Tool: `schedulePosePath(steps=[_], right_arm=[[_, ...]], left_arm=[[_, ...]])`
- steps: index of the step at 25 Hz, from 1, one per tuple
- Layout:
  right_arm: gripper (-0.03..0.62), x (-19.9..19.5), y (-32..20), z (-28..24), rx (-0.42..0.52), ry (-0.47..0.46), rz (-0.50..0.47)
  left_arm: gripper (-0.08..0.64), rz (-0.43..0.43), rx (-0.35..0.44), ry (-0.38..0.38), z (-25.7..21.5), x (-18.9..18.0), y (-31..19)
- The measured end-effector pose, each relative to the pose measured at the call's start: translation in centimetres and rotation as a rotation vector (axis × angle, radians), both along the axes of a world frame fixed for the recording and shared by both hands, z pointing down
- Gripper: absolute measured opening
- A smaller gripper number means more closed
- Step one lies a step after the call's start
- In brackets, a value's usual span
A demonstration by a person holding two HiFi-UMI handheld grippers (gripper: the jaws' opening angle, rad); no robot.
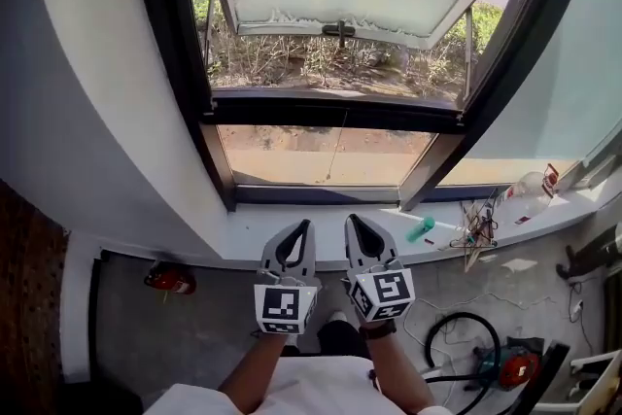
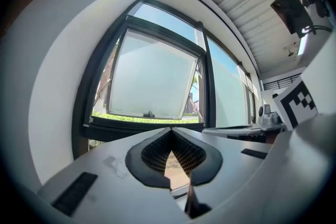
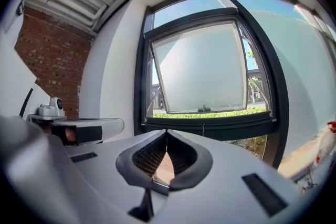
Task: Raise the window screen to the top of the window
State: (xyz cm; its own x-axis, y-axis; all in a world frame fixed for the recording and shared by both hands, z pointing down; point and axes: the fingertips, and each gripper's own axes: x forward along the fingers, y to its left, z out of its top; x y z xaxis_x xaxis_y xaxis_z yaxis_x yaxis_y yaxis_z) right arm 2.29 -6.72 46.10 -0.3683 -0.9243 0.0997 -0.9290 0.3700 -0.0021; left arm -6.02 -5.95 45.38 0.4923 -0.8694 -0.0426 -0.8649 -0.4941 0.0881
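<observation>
Down by the sill, the left gripper (image 1: 305, 226) and right gripper (image 1: 354, 223) sit side by side, both pinched shut on nothing. The window screen's straight ahead and above them. I can't make out the mesh, but I'd guess the dark crossbar (image 1: 330, 109) running left-right is its rail, with the cord (image 1: 335, 151) dangling roughly between the two.

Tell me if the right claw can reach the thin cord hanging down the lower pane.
Probably yes: the right claw is shut, empty, pointing at the window, and nothing stands between it and the cord. It must open first.
</observation>
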Motion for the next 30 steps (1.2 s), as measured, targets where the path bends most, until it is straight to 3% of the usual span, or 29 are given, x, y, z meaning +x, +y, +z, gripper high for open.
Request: schedulePosePath(steps=[4,11,18,25,30], right_arm=[[-0.008,2.5,-5.5,0.6,0.001,-0.005,-0.015],[-0.008,8.1,-14.3,0.8,0.008,-0.012,-0.058],[-0.008,10.1,-19.4,8.8,-0.16,0.014,-0.162],[-0.003,8.2,-21.5,17.6,-0.322,0.091,-0.2],[0.129,8.6,-23.5,23.5,-0.416,0.105,-0.147]], left_arm=[[0.002,-0.009,-0.031,-0.013,1.6,1.8,-5.5],[0.002,-0.039,0.003,-0.065,0.6,6.5,-14.8],[0.002,-0.104,-0.066,-0.114,3.5,8.5,-20.7],[0.002,-0.044,-0.193,-0.155,9.6,8.6,-23.9],[0.002,0.01,-0.282,-0.178,14.2,8.2,-25.1]])
